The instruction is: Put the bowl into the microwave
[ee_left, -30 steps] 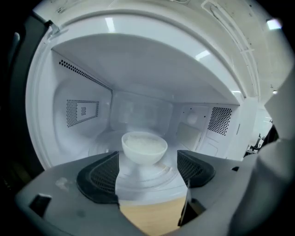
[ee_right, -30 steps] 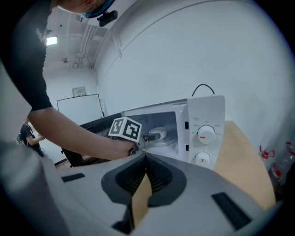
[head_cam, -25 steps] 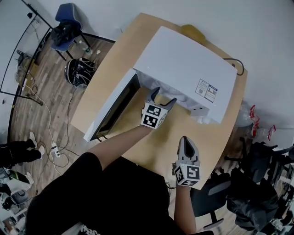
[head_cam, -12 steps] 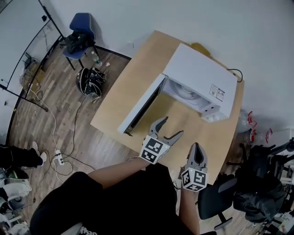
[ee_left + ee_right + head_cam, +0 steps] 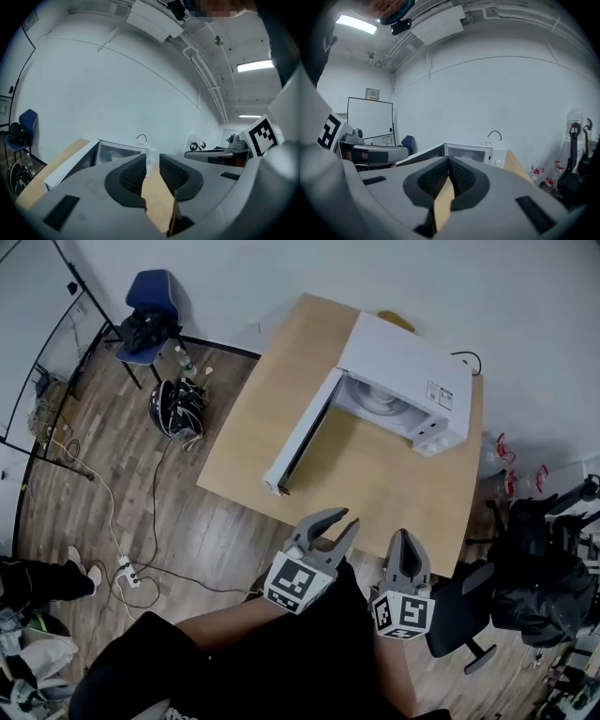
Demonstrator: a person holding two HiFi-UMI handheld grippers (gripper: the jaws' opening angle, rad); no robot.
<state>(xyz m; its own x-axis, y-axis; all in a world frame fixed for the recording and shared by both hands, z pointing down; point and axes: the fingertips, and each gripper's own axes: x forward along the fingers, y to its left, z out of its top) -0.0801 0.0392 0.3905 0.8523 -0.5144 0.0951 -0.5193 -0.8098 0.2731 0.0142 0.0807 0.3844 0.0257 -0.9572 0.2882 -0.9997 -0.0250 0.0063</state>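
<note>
The white microwave (image 5: 403,367) stands at the far right of the wooden table (image 5: 394,484), its door (image 5: 302,435) swung wide open to the left. A pale round shape, the bowl (image 5: 380,401) as far as I can tell, lies inside the cavity. Both grippers hang off the table's near edge, well away from the microwave. My left gripper (image 5: 349,517) has just been closing; a narrow gap is left between its pads (image 5: 133,174) and nothing is in it. My right gripper (image 5: 408,538) is shut and empty, its pads (image 5: 459,176) meeting at the tips.
A blue chair (image 5: 150,296) with dark bags stands at the far left, more bags (image 5: 178,404) and cables lie on the wood floor. A black office chair (image 5: 469,615) sits close at the right. A black cord (image 5: 464,357) runs behind the microwave.
Both grippers have drawn back from the microwave's mouth, past the table's near edge and upward. The left jaws went from wide open to nearly closed. The microwave door stays open.
</note>
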